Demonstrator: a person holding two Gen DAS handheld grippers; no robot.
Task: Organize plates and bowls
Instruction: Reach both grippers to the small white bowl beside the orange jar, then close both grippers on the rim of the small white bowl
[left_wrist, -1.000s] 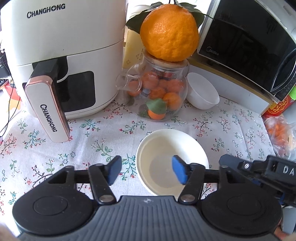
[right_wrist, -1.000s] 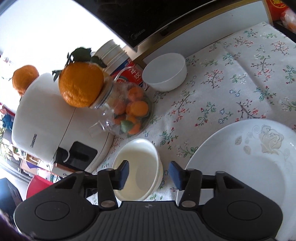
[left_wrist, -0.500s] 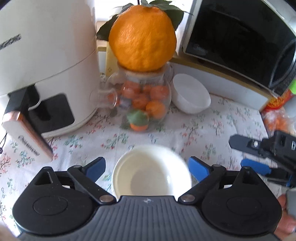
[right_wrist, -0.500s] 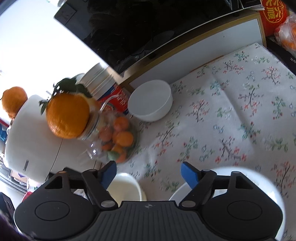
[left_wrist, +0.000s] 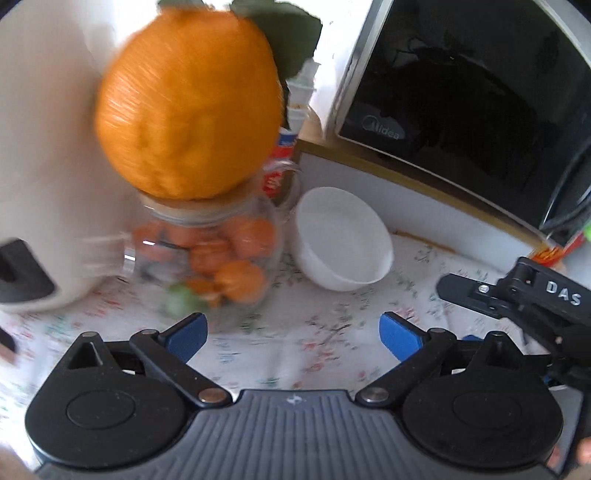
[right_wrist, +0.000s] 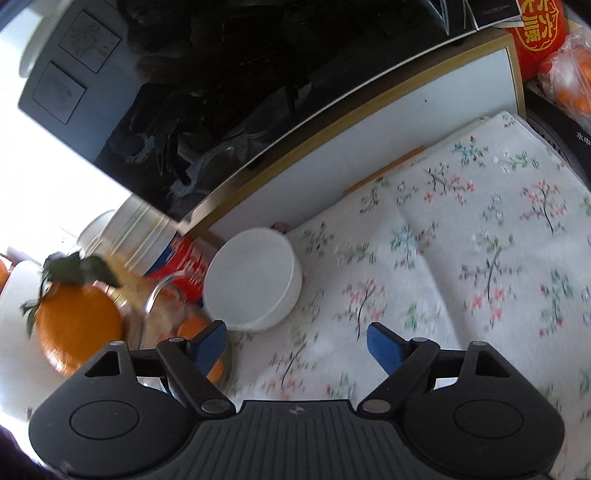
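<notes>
A small white bowl (left_wrist: 343, 240) stands on the floral tablecloth (left_wrist: 314, 343) next to the glass jar and in front of the microwave; it also shows in the right wrist view (right_wrist: 255, 278). My left gripper (left_wrist: 293, 336) is open and empty, short of the bowl. My right gripper (right_wrist: 295, 343) is open and empty, with the bowl just beyond its left finger (right_wrist: 210, 343). The right gripper's body also shows in the left wrist view (left_wrist: 517, 295), at the right. The near bowl and the plate are out of view.
A glass jar of small oranges (left_wrist: 218, 258) with a big orange (left_wrist: 188, 107) on top stands left of the bowl. A white air fryer (left_wrist: 44, 184) is far left. A black microwave (left_wrist: 472, 103) on a white shelf is behind. A red packet (right_wrist: 535, 33) lies at the far right.
Both grippers have opened wider and moved forward toward the far bowl. The near bowl and the large plate have dropped out of view beneath them.
</notes>
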